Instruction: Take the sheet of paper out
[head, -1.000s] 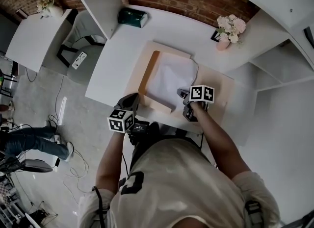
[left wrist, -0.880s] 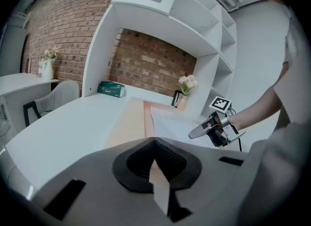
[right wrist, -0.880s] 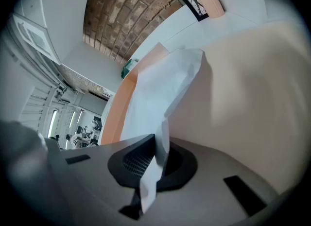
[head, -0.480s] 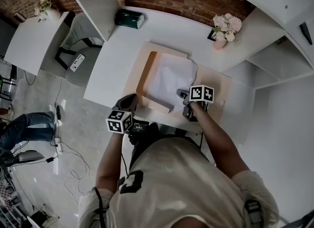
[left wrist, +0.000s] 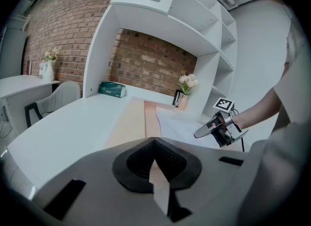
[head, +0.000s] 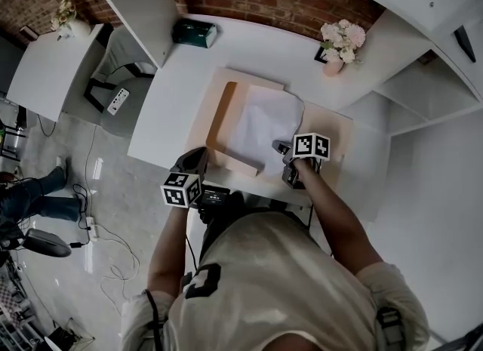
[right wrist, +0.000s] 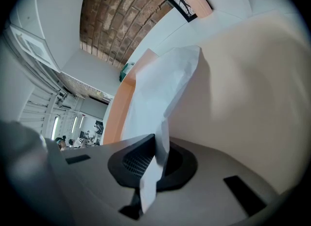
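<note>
At the far left a small white side table [head: 45, 63] carries one pale vase of flowers [head: 68, 14]; beside it stands one grey chair [head: 124, 51]; on the long white desk [head: 177, 85] lies one dark green rectangular box [head: 192, 32], near the brick wall.

Two grippers are at work, each bearing one marker cube. The left gripper [head: 198, 158] sits at the near left corner of the one large flat beige cardboard folder [head: 249, 89], which lies on the desk; its own view shows the jaws brought together on a thin beige edge of that folder, pinching it, with no gap beyond the card's thickness.

The single white sheet of paper [head: 264, 119] rests on the folder, to the right of the folder's orange-brown strip; its near corner lifts off the surface toward the person.

The right gripper [head: 281, 147] is at that near corner; its jaws are closed tight on the sheet, and the paper runs between the pads and sticks out behind them, curling upward from the folder.

Furthest right, by the wall, stands one pink vase of pale pink flowers [head: 337, 44], well apart from both grippers.
</note>
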Tool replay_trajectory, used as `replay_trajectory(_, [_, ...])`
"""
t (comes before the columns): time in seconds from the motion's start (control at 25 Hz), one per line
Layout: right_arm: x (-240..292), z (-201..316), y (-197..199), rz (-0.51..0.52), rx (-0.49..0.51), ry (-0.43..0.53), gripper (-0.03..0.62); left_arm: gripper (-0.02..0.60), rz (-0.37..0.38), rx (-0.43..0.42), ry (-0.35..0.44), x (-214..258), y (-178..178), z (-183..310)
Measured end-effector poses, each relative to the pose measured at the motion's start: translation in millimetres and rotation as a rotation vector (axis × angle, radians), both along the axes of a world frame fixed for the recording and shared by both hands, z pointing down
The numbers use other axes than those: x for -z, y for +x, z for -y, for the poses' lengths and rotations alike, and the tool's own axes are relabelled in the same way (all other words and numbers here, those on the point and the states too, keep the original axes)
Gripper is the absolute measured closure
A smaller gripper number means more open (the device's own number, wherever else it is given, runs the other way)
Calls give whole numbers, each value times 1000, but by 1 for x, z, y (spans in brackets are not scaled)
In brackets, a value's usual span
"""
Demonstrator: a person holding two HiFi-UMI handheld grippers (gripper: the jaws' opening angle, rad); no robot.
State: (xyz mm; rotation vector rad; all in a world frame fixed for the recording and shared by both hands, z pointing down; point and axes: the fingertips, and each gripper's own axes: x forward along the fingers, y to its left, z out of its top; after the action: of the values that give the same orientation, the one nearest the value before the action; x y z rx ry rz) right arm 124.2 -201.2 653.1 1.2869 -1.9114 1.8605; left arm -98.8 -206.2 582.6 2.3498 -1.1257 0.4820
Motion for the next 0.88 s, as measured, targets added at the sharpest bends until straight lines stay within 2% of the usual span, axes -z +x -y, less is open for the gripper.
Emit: replay_trajectory(0.88, [-1,-12,25,39,-43,-15,566,565,34,49,-2,-2,-1,4])
